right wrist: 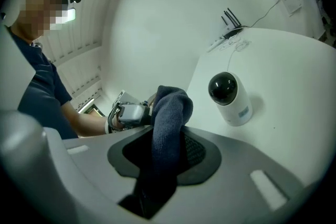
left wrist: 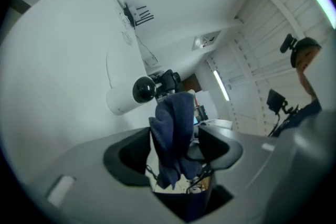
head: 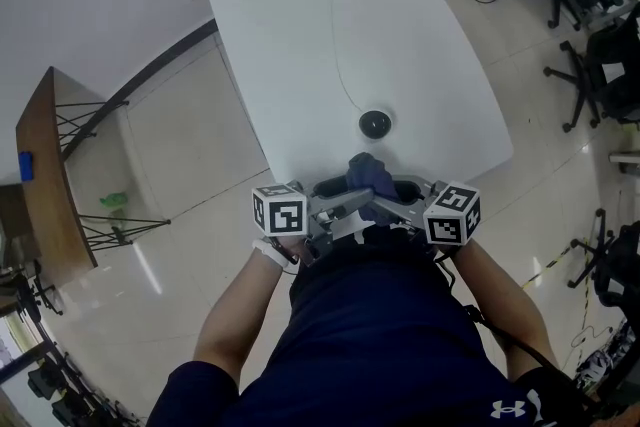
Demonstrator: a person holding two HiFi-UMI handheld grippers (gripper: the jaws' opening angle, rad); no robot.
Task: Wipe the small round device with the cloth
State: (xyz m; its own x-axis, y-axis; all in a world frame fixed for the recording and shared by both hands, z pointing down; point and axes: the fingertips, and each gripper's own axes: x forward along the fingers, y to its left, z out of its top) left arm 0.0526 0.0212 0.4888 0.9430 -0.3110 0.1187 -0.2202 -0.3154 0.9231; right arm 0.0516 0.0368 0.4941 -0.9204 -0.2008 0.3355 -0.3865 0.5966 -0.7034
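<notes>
The small round device [head: 375,124], a white security camera with a black dome, stands upright on the white table [head: 290,35] close to its near edge. A thin cable [head: 335,45] runs from it toward the far end. The dark blue cloth [head: 368,173] is bunched up between the two grippers just off that near edge, in front of the person's body, close to the camera but not touching it. The right gripper [right wrist: 168,155] has its jaws clamped on the cloth, which stands up out of them in a rounded fold with a tail hanging below. The left gripper [left wrist: 176,147] has its jaws spread wide. The same cloth sits in the gap between them, but neither pad appears to press on it, so only the right gripper carries it. As far as I can judge, no wiping is under way: the cloth is picked up and ready, and no fabric rests on the camera. Still to come are carrying the cloth forward over the table edge, rubbing it over the dome and white body, and perhaps steadying the camera with the free left gripper.
</notes>
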